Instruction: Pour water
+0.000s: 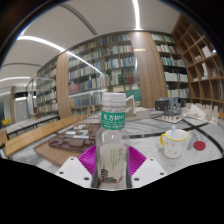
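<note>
A clear plastic bottle [112,135] with a white cap and a green label stands upright between my fingers. My gripper [111,170] is shut on the bottle: both pink pads [90,158] press its lower body from the left and the right. The bottle is held above the white table [150,135]. A white mug [175,142] with a yellow rim stands beyond the fingers to the right, on the table.
A small red object [199,145] lies right of the mug. Dark flat items [72,141] lie on the table to the left. Bookshelves [115,65] line the far wall, and long desks [30,125] stand at the left.
</note>
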A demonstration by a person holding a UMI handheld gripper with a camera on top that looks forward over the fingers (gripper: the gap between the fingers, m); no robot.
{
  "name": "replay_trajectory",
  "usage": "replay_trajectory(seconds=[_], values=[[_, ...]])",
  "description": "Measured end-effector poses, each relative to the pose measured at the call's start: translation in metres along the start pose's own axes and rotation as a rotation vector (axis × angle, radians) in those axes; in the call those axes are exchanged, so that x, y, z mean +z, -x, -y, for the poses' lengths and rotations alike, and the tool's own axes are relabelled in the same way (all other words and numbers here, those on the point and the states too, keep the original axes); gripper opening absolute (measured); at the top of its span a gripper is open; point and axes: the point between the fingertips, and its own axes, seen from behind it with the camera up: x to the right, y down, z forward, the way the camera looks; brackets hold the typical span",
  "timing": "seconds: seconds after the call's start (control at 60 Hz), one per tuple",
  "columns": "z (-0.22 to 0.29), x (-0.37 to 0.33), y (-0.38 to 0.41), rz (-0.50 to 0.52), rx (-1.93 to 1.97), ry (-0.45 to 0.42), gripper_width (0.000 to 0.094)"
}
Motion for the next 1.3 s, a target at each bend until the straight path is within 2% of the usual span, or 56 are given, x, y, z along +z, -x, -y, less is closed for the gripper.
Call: replay_trajectory(seconds=[0.083,0.167,0.333,0.4,0.467,0.617,0.767,0.833,0.917,0.95,1.033,1.133,1.217,1.3], values=[[0.043,-0.001,0.009,0.1,0.192,-0.051,0.0387],[0.097,-0.006,0.014,0.251,0.478,-0.103,0.0384],[0.176,-0.001,-0.002,0.523,1.118,-0.131,0.0382],[0.19,0.011,-0.027,0.631,1.389,-0.144,0.038],[0.196,0.013,-0.059,0.681,1.611,-0.164,0.0384],[0.163,0.042,-0.114,0.658,1.918,-0.19,0.0384],[0.119,0.06,-0.133,0.603,2.08,-0.141,0.0384],[0.11,0.045,-0.133,0.597,2.08,-0.115,0.0385],[0.132,0.059,-0.124,0.594,1.974,-0.097,0.0385],[0.135,0.036,-0.123,0.611,1.899,-0.098,0.0383],[0.163,0.028,-0.122,0.58,1.593,-0.121,0.0384],[0.201,0.013,-0.149,0.462,1.113,-0.217,0.0385],[0.23,0.008,-0.187,0.301,0.754,-0.305,0.0384],[0.239,0.008,-0.234,0.142,0.44,-0.348,0.0386]])
